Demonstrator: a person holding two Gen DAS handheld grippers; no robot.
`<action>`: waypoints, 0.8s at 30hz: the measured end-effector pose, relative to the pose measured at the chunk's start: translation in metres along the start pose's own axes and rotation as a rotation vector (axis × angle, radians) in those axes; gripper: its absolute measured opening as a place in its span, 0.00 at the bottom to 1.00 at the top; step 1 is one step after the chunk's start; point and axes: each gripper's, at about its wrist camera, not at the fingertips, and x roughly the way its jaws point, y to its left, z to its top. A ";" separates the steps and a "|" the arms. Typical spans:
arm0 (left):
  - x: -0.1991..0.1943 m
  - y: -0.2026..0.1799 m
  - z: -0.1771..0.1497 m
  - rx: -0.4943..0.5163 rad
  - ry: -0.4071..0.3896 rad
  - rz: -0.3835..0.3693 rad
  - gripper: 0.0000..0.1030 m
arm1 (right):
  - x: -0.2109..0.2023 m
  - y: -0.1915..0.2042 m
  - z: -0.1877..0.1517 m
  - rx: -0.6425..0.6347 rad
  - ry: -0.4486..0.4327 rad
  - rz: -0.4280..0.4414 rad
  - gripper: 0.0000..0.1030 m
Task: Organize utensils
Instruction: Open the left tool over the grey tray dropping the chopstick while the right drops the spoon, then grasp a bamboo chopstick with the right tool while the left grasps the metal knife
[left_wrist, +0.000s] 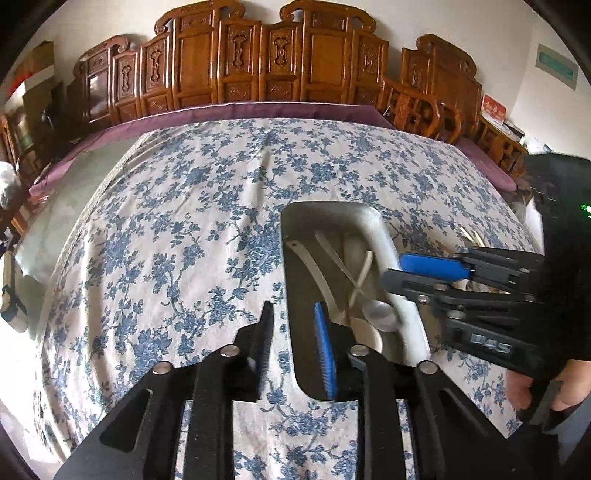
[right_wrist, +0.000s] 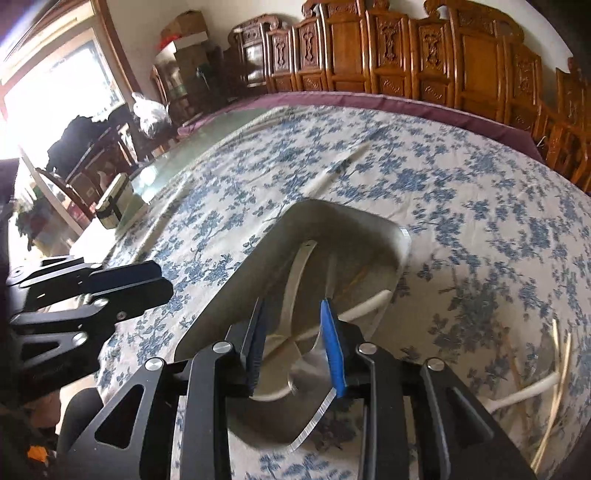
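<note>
Both grippers part-open, empty — right gripper (right_wrist: 295, 343) hangs directly over the tray (right_wrist: 400, 240) (spoons (right_wrist: 295, 280) pointing away); left gripper (left_wrist: 291, 328) straddles its near-left rim.

Blue-flowered white tablecloth (left_wrist: 192, 221), silver metal tray (right_wrist: 255, 266), white spoons (left_wrist: 314, 262).

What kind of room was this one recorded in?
Probably a home dining or living room. A big table under a blue floral tablecloth holds a metal tray of spoons, carved wooden chairs line the far wall, and boxes are stacked near a bright window.
</note>
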 end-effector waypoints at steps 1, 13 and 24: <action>-0.002 -0.005 0.000 0.005 -0.003 -0.005 0.24 | -0.009 -0.003 -0.004 -0.006 -0.008 -0.011 0.32; -0.010 -0.089 0.001 0.083 -0.047 -0.119 0.56 | -0.128 -0.099 -0.091 0.076 -0.114 -0.228 0.32; 0.011 -0.153 -0.007 0.148 -0.008 -0.179 0.56 | -0.124 -0.179 -0.136 0.206 -0.044 -0.286 0.32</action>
